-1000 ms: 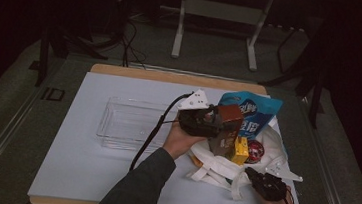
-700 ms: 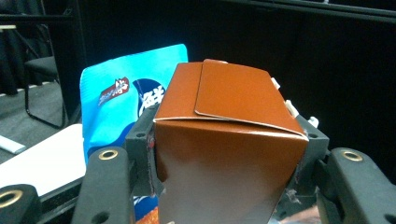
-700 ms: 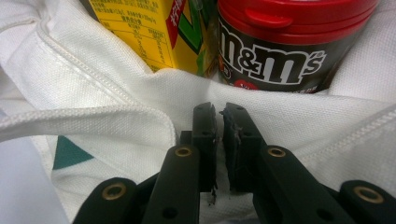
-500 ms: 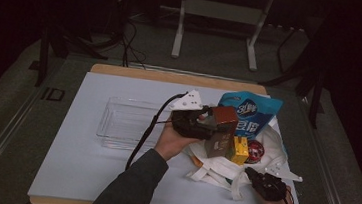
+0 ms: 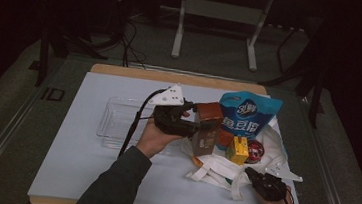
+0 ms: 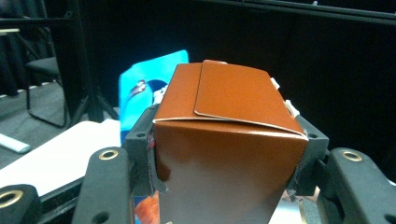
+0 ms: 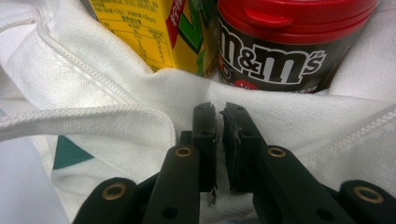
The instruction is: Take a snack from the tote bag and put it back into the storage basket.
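Overhead, left gripper point(image 5: 201, 126) clamps brown carton point(image 5: 206, 127); candy tub point(image 7: 285, 42) label legible close-up.

You have a clear plastic tray point(image 5: 117, 121) lying empty on the white sheet point(image 5: 78, 157) that covers your wooden worktop point(image 5: 171, 76). Beyond its far edge, a pale metal stand point(image 5: 178, 31) and loose cables point(image 5: 129, 47) sit on the floor.

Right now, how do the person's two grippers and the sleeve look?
Both grippers are black. The left gripper carries a grey three-cornered plate and trails a black cable. Its jaws have brass-ringed holes, as the right gripper's do. The left arm wears a dark grey sleeve.
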A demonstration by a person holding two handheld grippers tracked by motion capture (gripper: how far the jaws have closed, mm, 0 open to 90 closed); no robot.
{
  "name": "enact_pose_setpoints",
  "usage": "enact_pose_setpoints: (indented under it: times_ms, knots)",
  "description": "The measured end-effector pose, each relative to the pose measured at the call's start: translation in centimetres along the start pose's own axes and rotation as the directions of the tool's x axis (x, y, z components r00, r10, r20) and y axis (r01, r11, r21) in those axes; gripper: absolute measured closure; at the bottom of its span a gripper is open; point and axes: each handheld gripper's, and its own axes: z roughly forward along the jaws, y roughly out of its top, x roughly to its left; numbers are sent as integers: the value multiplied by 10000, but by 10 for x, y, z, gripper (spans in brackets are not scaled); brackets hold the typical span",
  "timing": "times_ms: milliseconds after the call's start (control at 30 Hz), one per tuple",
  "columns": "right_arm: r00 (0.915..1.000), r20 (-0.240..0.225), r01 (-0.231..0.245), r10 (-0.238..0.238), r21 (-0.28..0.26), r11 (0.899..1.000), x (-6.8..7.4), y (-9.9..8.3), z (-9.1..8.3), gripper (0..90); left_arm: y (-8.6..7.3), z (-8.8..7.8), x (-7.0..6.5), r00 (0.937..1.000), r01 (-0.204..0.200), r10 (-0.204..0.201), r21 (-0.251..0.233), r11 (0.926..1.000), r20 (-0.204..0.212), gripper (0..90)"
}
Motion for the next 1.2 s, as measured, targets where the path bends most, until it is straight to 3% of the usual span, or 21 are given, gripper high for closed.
enact_pose_setpoints:
  times_ms: [567,667,833,967,1200]
  knots:
    - [10000,2,-7,7,0,10000,0,0,0,832,0,-46,17,9990,124,-124,-9,9999,-425,423]
    - [10000,3,-5,5,0,10000,0,0,0,832,0,-51,21,9992,220,-217,96,9997,-345,424]
    - [10000,0,2,-2,-4,10000,0,0,0,832,2,-61,27,9985,85,-68,321,9994,-552,424]
    - [10000,8,-3,3,-9,10000,0,0,0,832,1,-69,31,9991,224,-212,316,9992,-374,423]
    - [10000,19,9,-9,-15,10000,0,0,0,832,-1,-78,36,9984,-24,61,635,9980,-570,423]
